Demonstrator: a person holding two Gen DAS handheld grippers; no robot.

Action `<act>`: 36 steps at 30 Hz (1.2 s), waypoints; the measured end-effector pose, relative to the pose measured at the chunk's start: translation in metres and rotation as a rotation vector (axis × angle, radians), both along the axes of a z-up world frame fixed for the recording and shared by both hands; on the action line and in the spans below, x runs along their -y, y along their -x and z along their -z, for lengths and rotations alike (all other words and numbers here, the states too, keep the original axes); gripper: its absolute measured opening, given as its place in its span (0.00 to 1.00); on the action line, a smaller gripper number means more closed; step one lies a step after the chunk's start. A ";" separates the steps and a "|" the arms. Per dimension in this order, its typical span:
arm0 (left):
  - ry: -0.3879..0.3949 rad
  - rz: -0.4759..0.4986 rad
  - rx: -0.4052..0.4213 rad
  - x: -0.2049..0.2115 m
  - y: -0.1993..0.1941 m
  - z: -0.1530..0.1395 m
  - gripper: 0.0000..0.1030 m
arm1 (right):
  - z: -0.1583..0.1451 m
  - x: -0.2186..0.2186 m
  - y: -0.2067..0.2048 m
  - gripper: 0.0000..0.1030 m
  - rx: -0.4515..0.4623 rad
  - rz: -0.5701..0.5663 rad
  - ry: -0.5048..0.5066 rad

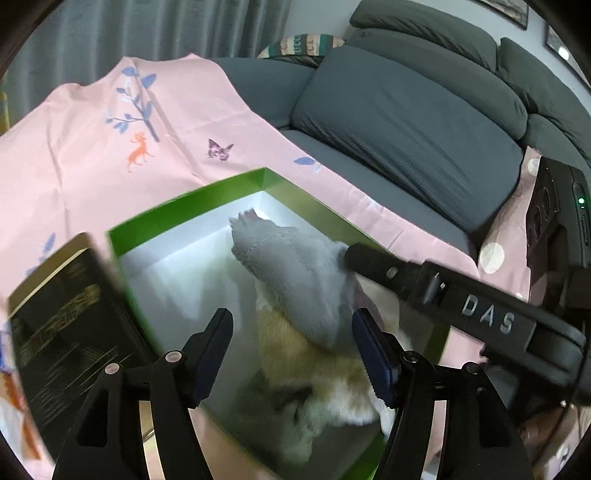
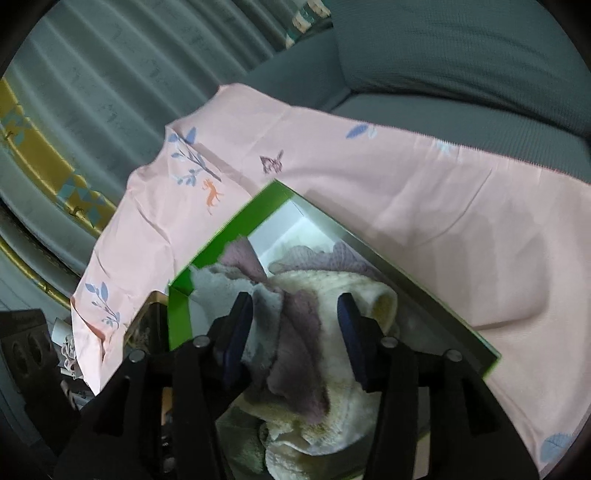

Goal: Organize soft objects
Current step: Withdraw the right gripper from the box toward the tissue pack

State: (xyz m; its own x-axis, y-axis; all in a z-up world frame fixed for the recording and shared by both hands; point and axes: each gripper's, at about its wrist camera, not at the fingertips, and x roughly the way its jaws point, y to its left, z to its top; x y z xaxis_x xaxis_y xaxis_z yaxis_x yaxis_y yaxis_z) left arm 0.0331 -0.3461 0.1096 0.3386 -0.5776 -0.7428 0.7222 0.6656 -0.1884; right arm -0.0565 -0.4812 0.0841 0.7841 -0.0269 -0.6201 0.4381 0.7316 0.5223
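Inside the green box (image 1: 186, 206) with white walls lies a soft plush toy (image 1: 295, 288), its long side pointing toward the far corner. Both the left gripper (image 1: 291, 354) and right gripper (image 2: 295, 332) hang spread apart above it, pinching nothing.

A grey sofa (image 1: 406, 122) with thick back cushions is seen along the far side, and a pink printed sheet (image 1: 92, 140) is spread over its seat. Grey pleated curtains (image 2: 110, 74) are hung behind it, with a yellow patterned band (image 2: 40, 147) at one side. Framed pictures (image 1: 509, 11) are glimpsed on the pale wall above.
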 end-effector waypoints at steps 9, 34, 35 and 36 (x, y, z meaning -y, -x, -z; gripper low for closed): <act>0.051 -0.119 0.093 -0.121 0.034 -0.059 0.84 | -0.039 -0.051 0.026 0.87 0.099 -0.021 0.139; 0.102 -0.835 -0.026 -0.451 0.081 -0.003 0.89 | -0.046 -0.288 -0.062 0.96 -0.050 -0.532 0.125; 0.105 -0.840 -0.037 -0.453 0.079 0.000 0.89 | -0.041 -0.299 -0.080 0.96 -0.078 -0.539 0.125; 0.102 -0.848 -0.047 -0.455 0.077 0.005 0.89 | -0.035 -0.313 -0.105 0.96 -0.120 -0.536 0.127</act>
State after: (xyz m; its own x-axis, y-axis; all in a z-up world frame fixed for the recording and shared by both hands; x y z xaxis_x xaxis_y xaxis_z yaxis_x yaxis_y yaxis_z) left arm -0.0441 0.1091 0.1046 0.6566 -0.2071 -0.7252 -0.0228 0.9556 -0.2936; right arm 0.0484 -0.1681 0.1189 0.6331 0.2756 -0.7234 0.0384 0.9222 0.3849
